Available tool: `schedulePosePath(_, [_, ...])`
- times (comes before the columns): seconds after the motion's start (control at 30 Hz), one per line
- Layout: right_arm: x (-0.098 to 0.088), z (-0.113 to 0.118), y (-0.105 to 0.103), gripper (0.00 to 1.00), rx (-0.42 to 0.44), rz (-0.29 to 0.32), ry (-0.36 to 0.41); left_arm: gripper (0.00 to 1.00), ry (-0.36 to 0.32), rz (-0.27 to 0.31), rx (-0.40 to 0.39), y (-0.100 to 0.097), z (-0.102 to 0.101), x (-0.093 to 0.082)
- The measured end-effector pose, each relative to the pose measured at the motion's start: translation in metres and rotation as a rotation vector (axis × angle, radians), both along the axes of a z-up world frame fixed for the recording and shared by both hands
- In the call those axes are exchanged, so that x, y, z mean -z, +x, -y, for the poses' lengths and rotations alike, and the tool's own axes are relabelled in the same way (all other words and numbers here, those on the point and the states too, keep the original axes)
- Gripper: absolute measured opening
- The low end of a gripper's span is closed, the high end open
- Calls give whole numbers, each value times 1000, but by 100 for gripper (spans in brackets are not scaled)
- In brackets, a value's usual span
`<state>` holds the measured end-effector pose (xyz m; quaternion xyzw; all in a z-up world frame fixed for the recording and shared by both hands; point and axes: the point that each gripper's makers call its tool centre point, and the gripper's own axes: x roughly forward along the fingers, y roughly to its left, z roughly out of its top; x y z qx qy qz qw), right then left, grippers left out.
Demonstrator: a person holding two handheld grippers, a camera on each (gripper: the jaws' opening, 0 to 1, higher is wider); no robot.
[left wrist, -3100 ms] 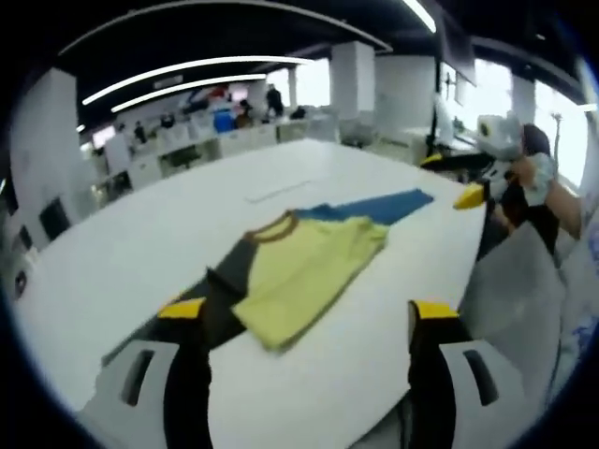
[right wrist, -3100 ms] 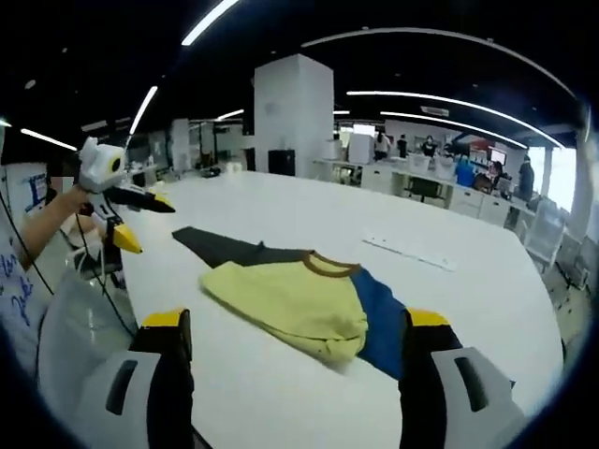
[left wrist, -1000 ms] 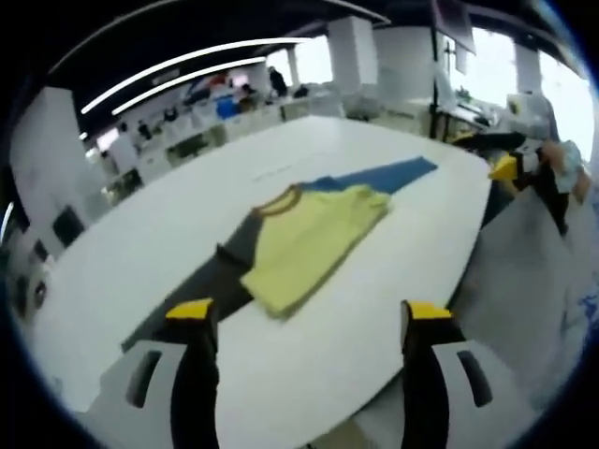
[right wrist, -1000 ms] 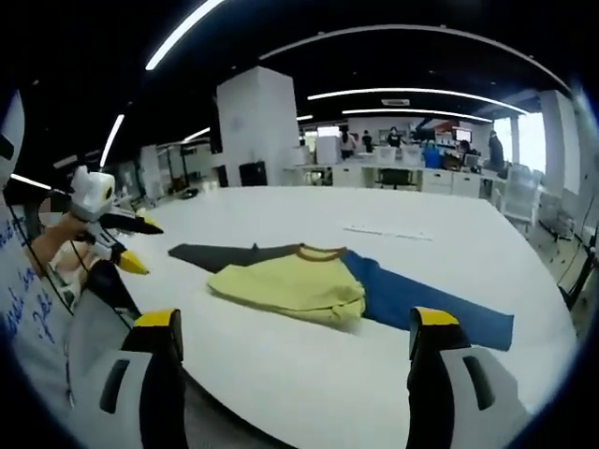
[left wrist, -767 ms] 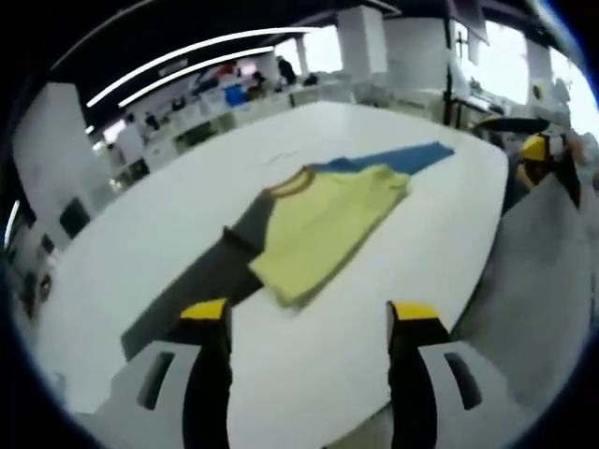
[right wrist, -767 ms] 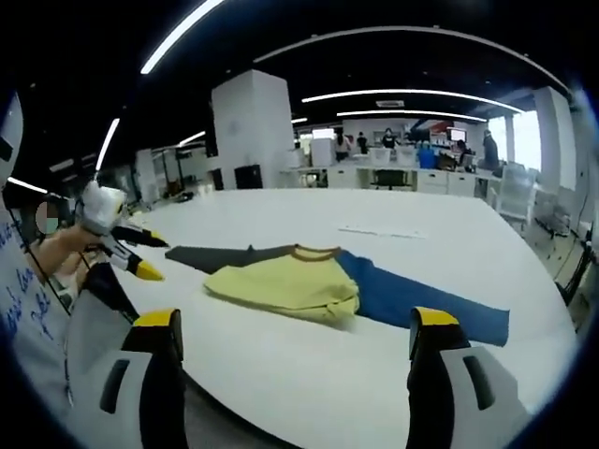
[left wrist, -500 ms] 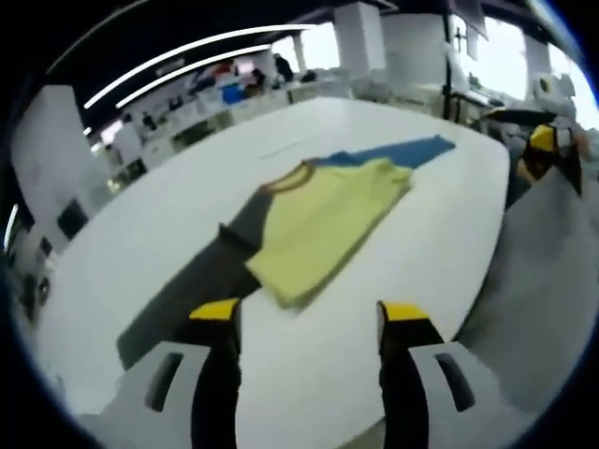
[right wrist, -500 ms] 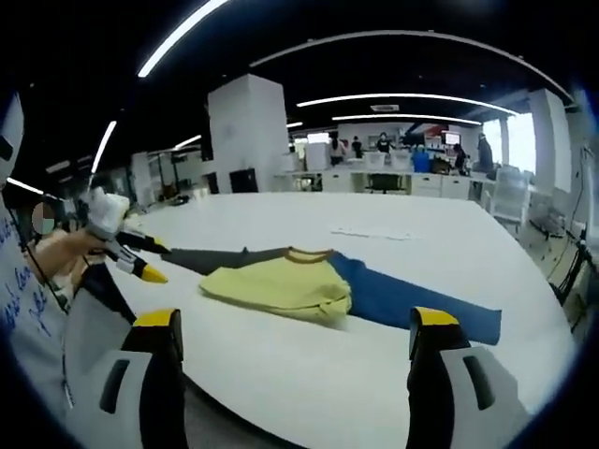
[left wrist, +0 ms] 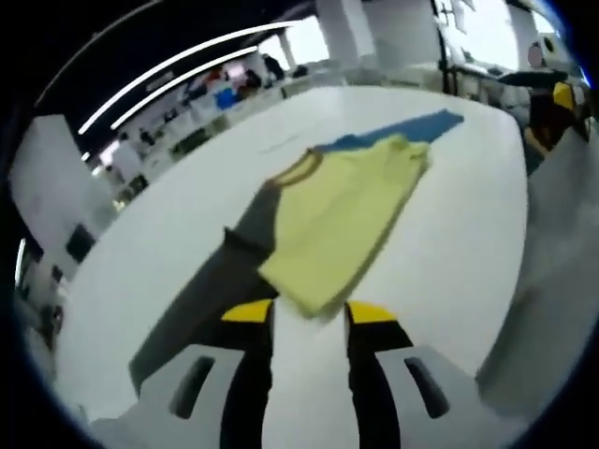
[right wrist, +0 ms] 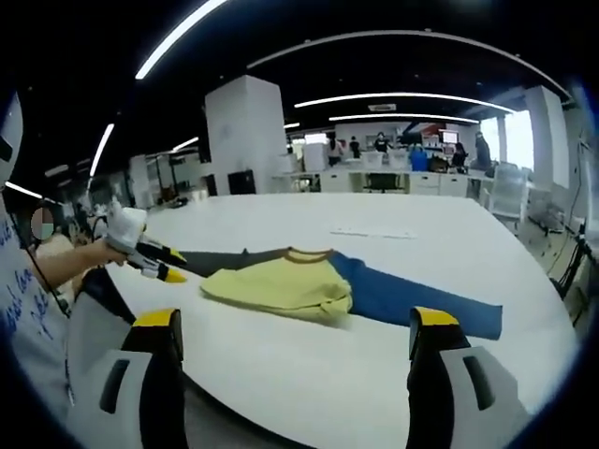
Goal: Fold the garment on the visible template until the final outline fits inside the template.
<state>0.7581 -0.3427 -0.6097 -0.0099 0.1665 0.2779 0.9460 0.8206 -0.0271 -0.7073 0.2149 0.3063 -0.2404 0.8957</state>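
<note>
A shirt with a yellow body [left wrist: 346,215] lies folded over on the white table [left wrist: 468,243], with a brown collar, a grey sleeve [left wrist: 206,290] and a blue sleeve [left wrist: 412,129] stretched out to either side. My left gripper [left wrist: 309,313] hovers low at the near yellow hem corner, jaws narrowed but still apart, nothing gripped. In the right gripper view the shirt [right wrist: 276,281] lies mid-table, and a hand holds the left gripper [right wrist: 154,262] beside the grey sleeve [right wrist: 215,257]. My right gripper [right wrist: 296,323] stands wide open, well short of the shirt.
A thin pale strip [right wrist: 374,232] lies on the table [right wrist: 309,374] behind the shirt. The person's grey clothing [right wrist: 94,337] is at the near table edge. Desks, a white pillar [right wrist: 243,131] and people stand far behind.
My left gripper has moved down and in toward the yellow hem corner, and its jaws have narrowed from wide apart. The right gripper has barely moved and stays wide open.
</note>
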Motion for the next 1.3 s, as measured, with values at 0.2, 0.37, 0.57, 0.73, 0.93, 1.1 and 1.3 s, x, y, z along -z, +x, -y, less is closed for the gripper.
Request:
schedulePosePath(0.2, [-5,-8,-2,100,-17,2,68,20,-8,-42,50,4,5,13])
schedulePosePath(0.37, [2,-6,-3,100,-8,-20,51,20,-6,-70,86,8,12,25])
schedulePosePath(0.57, [0,-7,-3,100,-13,-31,103,20,9,-95,97,15,12,36])
schedulePosePath(0.73, [1,-7,-2,100,-16,-31,79,19,19,-123,86,18,10,45])
schedulePosePath(0.93, [-4,-7,2,100,-20,-15,80,18,49,-152,93,21,7,56])
schedulePosePath(1.1, [-3,-6,4,100,-18,-15,76,15,113,-159,121,24,4,63])
schedulePosePath(1.3, [-1,-3,3,100,-13,-18,78,16,148,-161,142,29,4,64])
